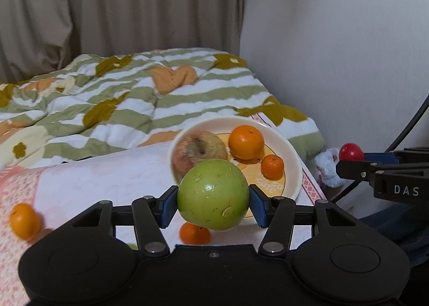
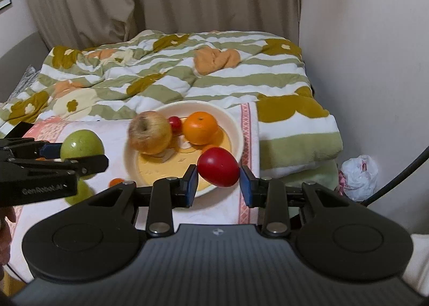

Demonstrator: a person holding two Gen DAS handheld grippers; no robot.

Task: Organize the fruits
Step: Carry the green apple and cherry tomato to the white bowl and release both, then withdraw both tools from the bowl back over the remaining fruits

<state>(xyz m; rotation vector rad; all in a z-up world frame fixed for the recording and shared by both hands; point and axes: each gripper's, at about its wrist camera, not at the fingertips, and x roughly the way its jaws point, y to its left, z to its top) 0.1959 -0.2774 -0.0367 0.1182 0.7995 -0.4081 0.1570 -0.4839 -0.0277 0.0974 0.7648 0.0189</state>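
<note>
My left gripper (image 1: 213, 205) is shut on a green apple (image 1: 213, 194) and holds it above the cloth, just before the cream bowl (image 1: 293, 169). The bowl holds a brownish apple (image 1: 198, 149), a big orange (image 1: 246, 141) and a small orange (image 1: 272, 167). My right gripper (image 2: 218, 184) is shut on a red fruit (image 2: 218, 167) at the bowl's (image 2: 236, 128) near right rim. In the right wrist view the bowl also holds a small red fruit (image 2: 174, 123). The left gripper's green apple (image 2: 81, 145) shows there at left.
Two small oranges (image 1: 24, 221) (image 1: 195, 233) lie on the white and pink cloth (image 1: 93, 179). A second green fruit (image 2: 77, 193) lies under the left gripper. A striped quilt (image 2: 174, 72) lies behind, a wall to the right, a white plastic bag (image 2: 359, 175) on the floor.
</note>
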